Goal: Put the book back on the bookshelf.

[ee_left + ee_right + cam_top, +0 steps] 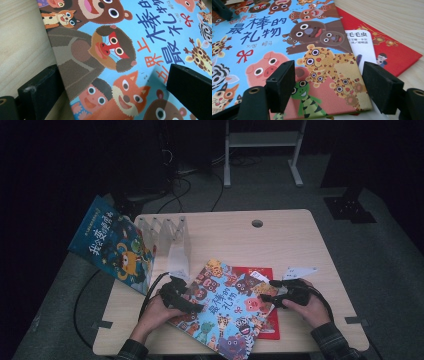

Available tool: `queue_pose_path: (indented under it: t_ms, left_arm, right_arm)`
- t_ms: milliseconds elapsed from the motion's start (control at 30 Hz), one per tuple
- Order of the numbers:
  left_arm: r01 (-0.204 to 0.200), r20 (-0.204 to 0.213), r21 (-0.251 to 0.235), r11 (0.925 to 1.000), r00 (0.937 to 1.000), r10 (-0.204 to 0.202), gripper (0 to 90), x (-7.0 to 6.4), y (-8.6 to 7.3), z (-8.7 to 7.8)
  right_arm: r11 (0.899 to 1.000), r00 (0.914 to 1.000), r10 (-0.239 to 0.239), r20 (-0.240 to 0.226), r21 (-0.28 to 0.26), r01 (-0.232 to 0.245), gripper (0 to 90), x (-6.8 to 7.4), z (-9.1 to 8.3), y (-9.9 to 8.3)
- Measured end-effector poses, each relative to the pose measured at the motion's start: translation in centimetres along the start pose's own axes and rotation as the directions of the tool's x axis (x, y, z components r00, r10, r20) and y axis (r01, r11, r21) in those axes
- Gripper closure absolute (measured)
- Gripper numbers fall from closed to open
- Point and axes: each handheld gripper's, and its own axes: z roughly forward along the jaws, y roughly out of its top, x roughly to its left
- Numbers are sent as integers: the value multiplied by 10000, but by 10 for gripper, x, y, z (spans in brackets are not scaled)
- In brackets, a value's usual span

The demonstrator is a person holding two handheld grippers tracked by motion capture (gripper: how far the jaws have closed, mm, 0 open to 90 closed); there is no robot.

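A blue picture book (225,312) with cartoon animals on its cover lies at an angle on the near middle of the table, partly over a red book (267,275). My left gripper (189,304) is at the blue book's left edge. In the left gripper view it (112,95) is open: one jaw is beside the book edge over the wood, the other over the cover (140,37). My right gripper (272,296) is at the book's right corner. It (332,87) is open too, its jaws straddling the leopard corner of the blue book (287,37), with the red book (394,52) just beyond.
A second blue book (112,242) leans off the table's left edge against a clear plastic rack (172,237). A white card (300,270) lies right of the red book. The table (280,240) has a cable hole (257,223) at the back.
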Motion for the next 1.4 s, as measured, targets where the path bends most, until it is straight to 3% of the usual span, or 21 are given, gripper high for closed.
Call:
queue_pose_path:
  t_ms: [233, 567, 733, 933, 1167, 1400]
  left_arm:
    - [22, -92, 7, 10000, 10000, -22, 11, -2, -2, -1]
    - [-32, -116, 26, 10000, 9999, 32, 11, -3, -4, -3]
    - [-16, -122, 22, 10000, 9999, 16, 11, -3, -4, -3]
    - [-6, -62, 64, 10000, 10000, 7, 11, -3, -4, -3]
    - [129, 153, -25, 9999, 9998, -129, 11, 1, -3, -1]
    - [301, 156, -22, 9995, 9994, -300, 10, 5, -4, -2]
  right_arm:
    - [10000, 10000, -64, 70, 3, 64, 271, 2, -1, 0]
    - [9982, 9938, -590, 947, 153, 578, 435, 8, -27, -6]
    - [9974, 9948, -709, 737, 203, 695, 511, 19, -37, -14]
    - [9948, 9939, -905, 637, 532, 872, 593, 26, -32, -18]
    - [9955, 9948, -822, 600, 518, 791, 612, 22, -28, -19]
    - [9930, 9930, -1058, 519, 581, 1028, 632, 26, -23, -15]
